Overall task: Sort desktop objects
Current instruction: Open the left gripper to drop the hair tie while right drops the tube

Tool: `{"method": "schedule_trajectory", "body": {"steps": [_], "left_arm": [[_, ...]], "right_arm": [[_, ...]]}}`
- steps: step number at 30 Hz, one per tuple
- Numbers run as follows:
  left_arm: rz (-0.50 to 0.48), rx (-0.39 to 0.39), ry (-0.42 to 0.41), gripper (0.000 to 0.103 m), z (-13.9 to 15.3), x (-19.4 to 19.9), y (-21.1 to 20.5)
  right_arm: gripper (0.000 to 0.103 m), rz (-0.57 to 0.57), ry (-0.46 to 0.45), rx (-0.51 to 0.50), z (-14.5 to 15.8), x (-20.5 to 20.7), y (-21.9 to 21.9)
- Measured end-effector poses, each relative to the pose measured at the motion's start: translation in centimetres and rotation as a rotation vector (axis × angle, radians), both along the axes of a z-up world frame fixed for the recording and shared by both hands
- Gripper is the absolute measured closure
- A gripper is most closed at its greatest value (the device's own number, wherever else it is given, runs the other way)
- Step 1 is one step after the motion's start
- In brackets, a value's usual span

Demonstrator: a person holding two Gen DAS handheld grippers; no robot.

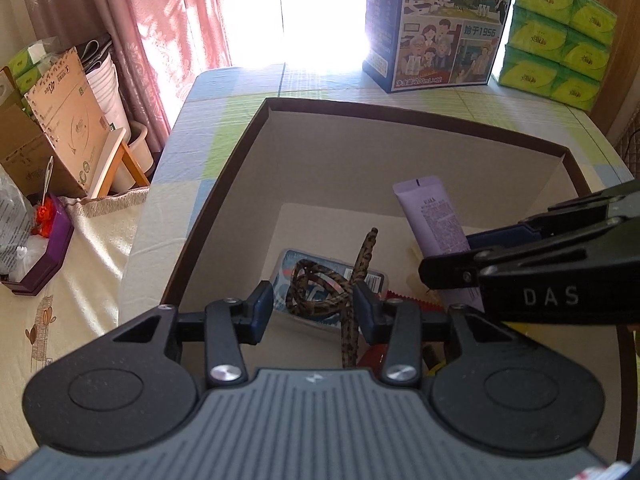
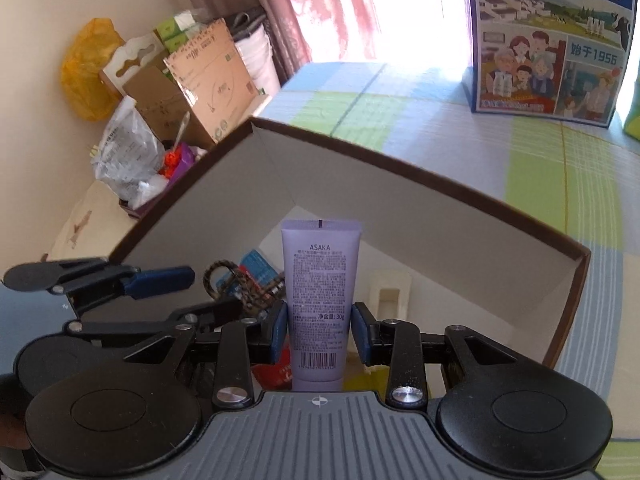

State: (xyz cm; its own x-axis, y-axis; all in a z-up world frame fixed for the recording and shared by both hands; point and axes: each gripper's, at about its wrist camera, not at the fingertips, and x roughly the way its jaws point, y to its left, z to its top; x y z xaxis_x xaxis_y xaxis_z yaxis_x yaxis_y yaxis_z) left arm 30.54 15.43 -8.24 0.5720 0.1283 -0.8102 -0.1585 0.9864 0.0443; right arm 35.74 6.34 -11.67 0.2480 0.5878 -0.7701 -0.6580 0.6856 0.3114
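Observation:
A brown-rimmed cardboard box (image 1: 224,184) stands on the table and holds sorted items. My left gripper (image 1: 313,307) is open above the box; a leopard-print hair tie (image 1: 320,286) hangs against its right finger (image 1: 366,308), over a blue packet (image 1: 332,276). My right gripper (image 2: 319,330) holds a purple ASAKA tube (image 2: 320,280) upright over the box (image 2: 400,168), its pads at the tube's sides. The tube (image 1: 434,216) and the right gripper also show in the left wrist view. The hair tie (image 2: 236,284) and the left gripper (image 2: 160,292) show in the right wrist view.
A blue milk carton box (image 1: 436,24) and stacked green tissue packs (image 1: 560,32) stand at the table's far edge. Left of the table are cardboard boxes (image 1: 60,128), a purple tray (image 1: 44,256) and bags. A red packet (image 2: 276,372) and a cream object (image 2: 390,292) lie in the box.

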Motion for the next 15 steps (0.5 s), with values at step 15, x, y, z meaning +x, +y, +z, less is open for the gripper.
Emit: {"method": "schedule_trajectory", "body": {"steps": [15], "left_arm": [[0.001, 0.010, -0.026, 0.039, 1.3, -1.5, -0.4]], "right_arm": [[0.041, 0.013, -0.070, 0.002, 2.4, -1.5, -1.4]]}}
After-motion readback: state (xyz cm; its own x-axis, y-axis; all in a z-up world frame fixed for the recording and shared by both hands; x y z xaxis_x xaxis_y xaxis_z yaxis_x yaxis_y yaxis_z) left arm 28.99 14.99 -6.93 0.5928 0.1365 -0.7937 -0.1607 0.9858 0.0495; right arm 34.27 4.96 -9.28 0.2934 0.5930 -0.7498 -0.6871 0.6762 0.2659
